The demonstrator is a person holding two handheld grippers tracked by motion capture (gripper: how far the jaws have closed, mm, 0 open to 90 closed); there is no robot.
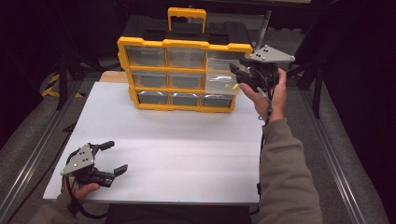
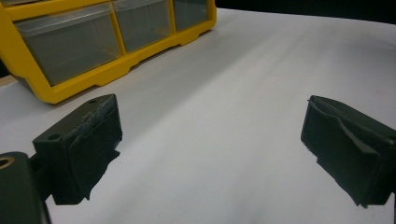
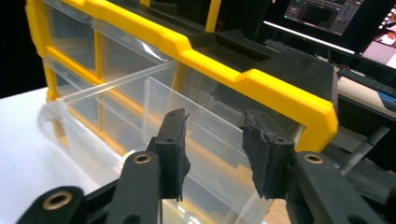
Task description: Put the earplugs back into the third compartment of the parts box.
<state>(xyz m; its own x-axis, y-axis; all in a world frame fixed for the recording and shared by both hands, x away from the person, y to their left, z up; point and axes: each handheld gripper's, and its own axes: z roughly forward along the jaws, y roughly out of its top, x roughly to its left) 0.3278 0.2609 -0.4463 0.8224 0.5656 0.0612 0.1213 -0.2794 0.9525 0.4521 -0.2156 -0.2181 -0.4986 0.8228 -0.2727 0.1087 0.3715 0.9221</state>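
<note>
A yellow organiser [image 1: 184, 44] with several clear drawers stands upright at the back of the white board [image 1: 177, 149]. One clear drawer [image 1: 220, 83] on its right side is pulled out toward me. My right gripper [image 1: 238, 76] hovers at that drawer, jaws apart and open. In the right gripper view the drawer [image 3: 116, 107] lies just under and beyond the right gripper [image 3: 215, 135], with the yellow frame [image 3: 280, 98] behind. My left gripper [image 1: 116, 157] rests at the board's front left, open and holding nothing. In the left gripper view the left gripper [image 2: 210, 140] faces bare board, the organiser [image 2: 93, 77] at the upper left.
A black case with a yellow handle [image 1: 187, 14] sits behind the organiser. Lit monitors [image 3: 327, 14] stand beyond it. Metal rails [image 1: 28, 158] run along both sides of the board, and a stand's legs [image 1: 317, 88] are at the back right.
</note>
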